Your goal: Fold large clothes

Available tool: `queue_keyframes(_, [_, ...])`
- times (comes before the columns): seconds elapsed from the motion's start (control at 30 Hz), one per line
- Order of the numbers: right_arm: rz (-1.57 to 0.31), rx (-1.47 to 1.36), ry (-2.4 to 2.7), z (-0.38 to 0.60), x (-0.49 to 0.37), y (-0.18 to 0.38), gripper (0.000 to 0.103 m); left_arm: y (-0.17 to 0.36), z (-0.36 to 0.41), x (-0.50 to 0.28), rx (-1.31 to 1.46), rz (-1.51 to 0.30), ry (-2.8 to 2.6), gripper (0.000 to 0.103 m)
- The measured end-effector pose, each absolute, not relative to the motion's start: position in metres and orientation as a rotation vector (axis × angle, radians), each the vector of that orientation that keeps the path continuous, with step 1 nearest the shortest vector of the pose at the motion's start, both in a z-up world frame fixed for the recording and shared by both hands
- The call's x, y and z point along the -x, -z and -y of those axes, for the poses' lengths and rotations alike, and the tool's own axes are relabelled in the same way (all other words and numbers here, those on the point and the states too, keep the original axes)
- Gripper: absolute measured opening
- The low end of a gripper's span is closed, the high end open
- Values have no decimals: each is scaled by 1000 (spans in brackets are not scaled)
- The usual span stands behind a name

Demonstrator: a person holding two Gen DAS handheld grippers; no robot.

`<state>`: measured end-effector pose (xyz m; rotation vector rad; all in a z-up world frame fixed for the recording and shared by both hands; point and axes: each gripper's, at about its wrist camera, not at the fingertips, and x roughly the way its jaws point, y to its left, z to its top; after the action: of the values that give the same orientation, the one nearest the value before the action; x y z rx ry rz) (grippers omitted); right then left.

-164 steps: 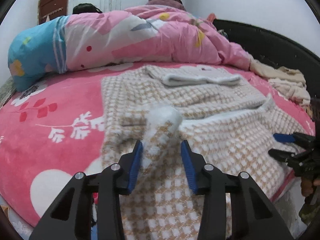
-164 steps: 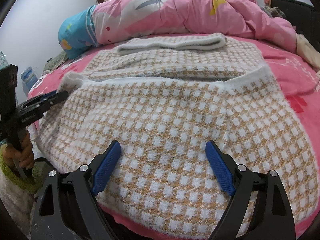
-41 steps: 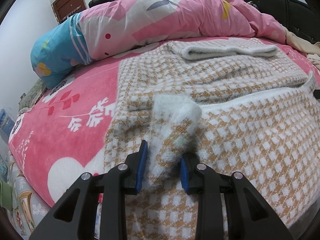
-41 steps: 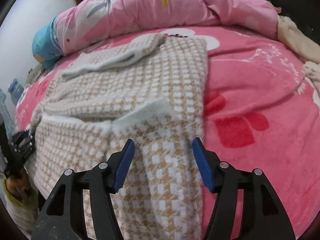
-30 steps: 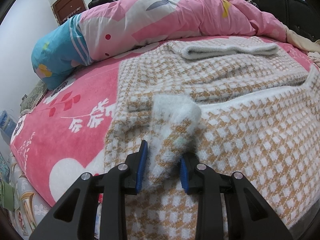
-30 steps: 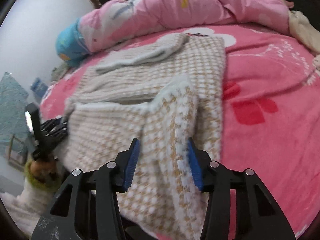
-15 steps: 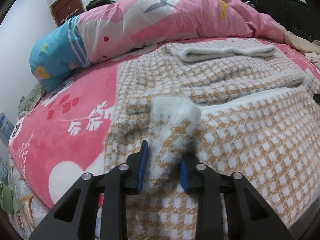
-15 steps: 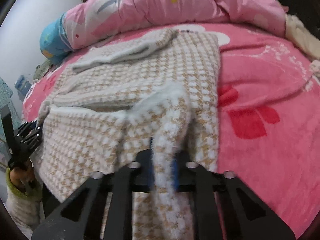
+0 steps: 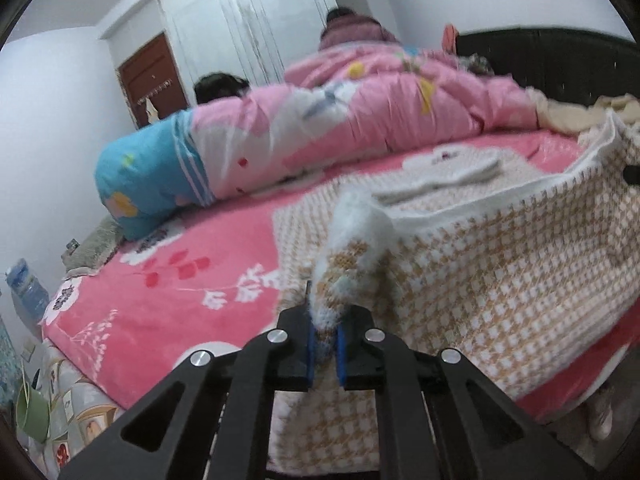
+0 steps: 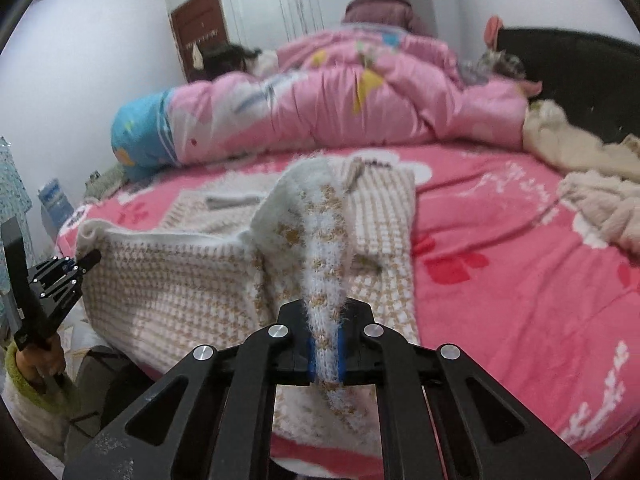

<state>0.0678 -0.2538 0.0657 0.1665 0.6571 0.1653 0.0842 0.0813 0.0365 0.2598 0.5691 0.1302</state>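
With our left gripper (image 9: 324, 346) and right gripper (image 10: 326, 354) each clamped tight on a near corner of the checked sweater (image 10: 192, 264) on the bed (image 10: 500, 280), we judge the fold only begun, its near half lifted.

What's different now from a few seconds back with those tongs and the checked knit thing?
Both tongs, left and right, have clamped onto the near edge of the checked garment and lifted it off the pink bedspread. Earlier they stood open over it. The pink duvet and the garment's far half lie as before.
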Motion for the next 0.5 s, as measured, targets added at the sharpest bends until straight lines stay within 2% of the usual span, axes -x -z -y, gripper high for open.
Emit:
queue_keyframes(0.23, [-545,-114,-173,251,-75,-103,7,-80,-89,-84,-230,-484,-126,7])
queue_keyframes(0.5, [-511,-100,-216,261,-189,-147,7,-119,-116,-189,-194,-492,-124,7])
